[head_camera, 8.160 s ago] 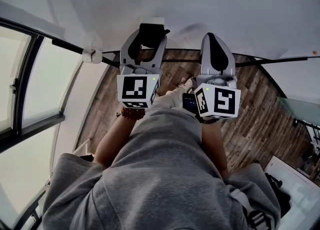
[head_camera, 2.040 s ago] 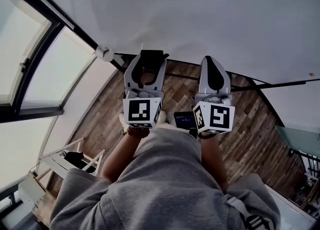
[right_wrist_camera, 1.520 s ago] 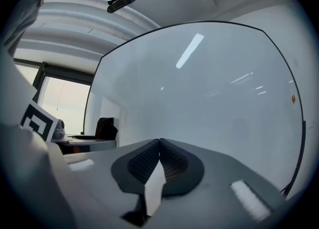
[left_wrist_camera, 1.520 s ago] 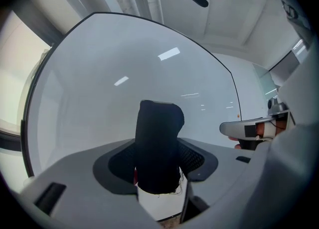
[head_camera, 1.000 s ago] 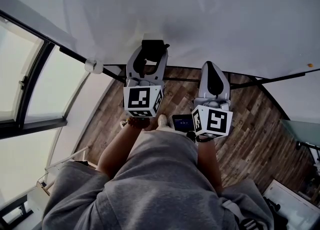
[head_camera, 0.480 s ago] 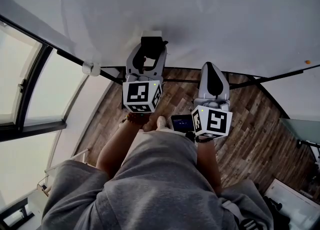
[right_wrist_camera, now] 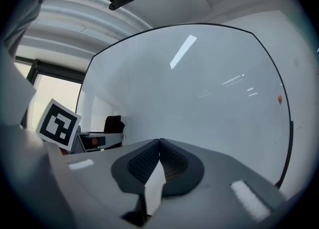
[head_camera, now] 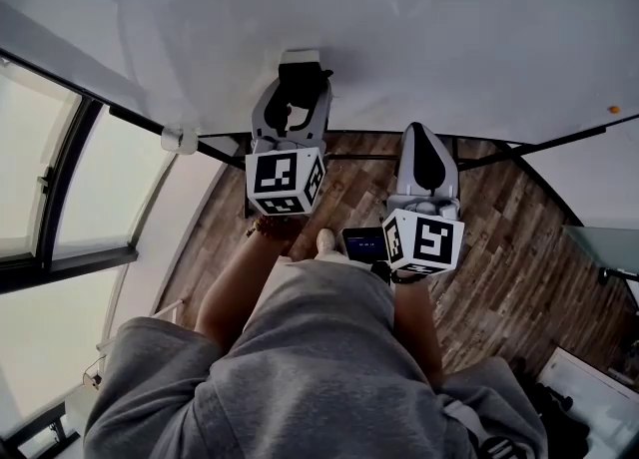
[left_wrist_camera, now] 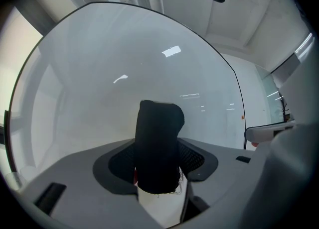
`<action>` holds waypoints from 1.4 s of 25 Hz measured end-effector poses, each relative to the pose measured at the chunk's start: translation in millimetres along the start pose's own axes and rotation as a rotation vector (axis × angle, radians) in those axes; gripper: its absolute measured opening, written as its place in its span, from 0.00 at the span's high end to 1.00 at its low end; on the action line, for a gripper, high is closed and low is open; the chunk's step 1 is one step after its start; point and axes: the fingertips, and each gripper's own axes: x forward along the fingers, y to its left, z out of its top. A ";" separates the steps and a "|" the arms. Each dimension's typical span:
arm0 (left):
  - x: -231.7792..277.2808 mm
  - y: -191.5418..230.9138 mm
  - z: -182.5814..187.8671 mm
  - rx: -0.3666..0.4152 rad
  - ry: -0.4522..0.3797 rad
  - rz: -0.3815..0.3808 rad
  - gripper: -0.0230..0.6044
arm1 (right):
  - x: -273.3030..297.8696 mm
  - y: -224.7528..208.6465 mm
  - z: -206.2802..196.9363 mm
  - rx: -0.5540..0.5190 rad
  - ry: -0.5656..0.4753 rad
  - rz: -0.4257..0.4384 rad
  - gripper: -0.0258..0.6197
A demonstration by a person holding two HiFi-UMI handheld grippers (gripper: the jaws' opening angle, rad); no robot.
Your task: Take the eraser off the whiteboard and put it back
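The left gripper is clamped on the black eraser, its jaws pressing the eraser's two sides. The eraser's long axis runs up and down in the left gripper view. It sticks out ahead of the jaws toward the whiteboard, which lies straight ahead and very near; whether it touches is hard to tell. The right gripper has its jaws together on nothing and sits further back from the whiteboard.

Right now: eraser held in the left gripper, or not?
Held. The eraser stands clamped between the jaws of the left gripper. Whether it touches the whiteboard, I cannot tell.
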 end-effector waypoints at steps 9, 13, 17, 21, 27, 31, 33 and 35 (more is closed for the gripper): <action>-1.1 -2.0 0.0 0.040 0.005 -0.016 0.59 | -5.6 -12.1 3.2 0.000 -0.005 -0.041 0.94; -5.2 -5.3 0.4 0.065 0.003 -0.034 0.58 | -5.0 -11.6 5.1 -0.010 -0.006 -0.048 0.94; -13.9 -6.7 1.0 0.071 0.004 -0.053 0.58 | -2.8 -3.9 8.4 -0.018 -0.008 -0.039 0.94; -29.1 -4.1 1.9 0.076 0.002 -0.064 0.58 | -3.2 7.3 9.8 -0.025 -0.010 -0.028 0.94; -49.4 1.2 5.0 0.069 -0.008 -0.092 0.58 | -6.8 30.5 13.7 -0.038 -0.014 -0.018 0.94; -62.4 11.1 11.3 0.066 -0.024 -0.091 0.58 | -9.2 48.0 16.9 -0.049 -0.015 -0.006 0.94; -69.5 23.9 8.8 0.056 -0.017 -0.068 0.58 | -9.7 58.4 17.0 -0.053 -0.011 0.003 0.94; -78.4 38.8 6.8 0.046 -0.009 -0.042 0.58 | -10.8 69.8 16.8 -0.057 -0.005 0.013 0.94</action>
